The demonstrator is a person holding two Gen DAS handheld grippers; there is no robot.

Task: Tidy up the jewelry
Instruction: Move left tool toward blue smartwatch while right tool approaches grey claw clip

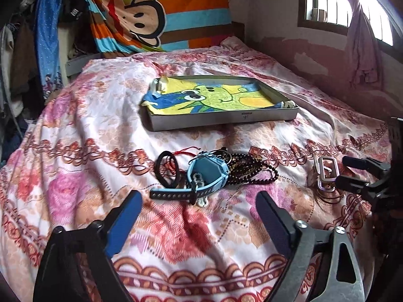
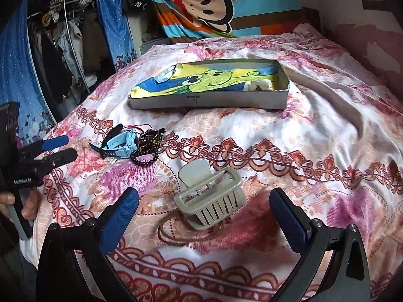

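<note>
Directly ahead of my right gripper (image 2: 204,201) lies a grey hair claw (image 2: 210,201) on the flowered bedsheet (image 2: 302,138), resting on a thin brown hair tie (image 2: 173,234); the jaws stand wide and hold nothing, one finger to each side of the claw but well clear of it. My left gripper (image 1: 199,206) is likewise spread wide and empty, aimed at the pile of pieces: a blue watch (image 1: 209,173), a string of dark beads (image 1: 254,171), a black hair ring (image 1: 167,168) and a red cord (image 1: 186,151), all touching or overlapping. Farther up the bed sits a shallow grey box (image 1: 226,120) lined with a cartoon cloth (image 1: 214,98), which I judge to be the destination; nothing from the pile is in it yet. For the claw, I would bring the fingers down across its ribbed body rather than its raised handles, closing squarely so it does not twist out, and lift slowly so the hair tie beneath either comes free or stays behind cleanly.
</note>
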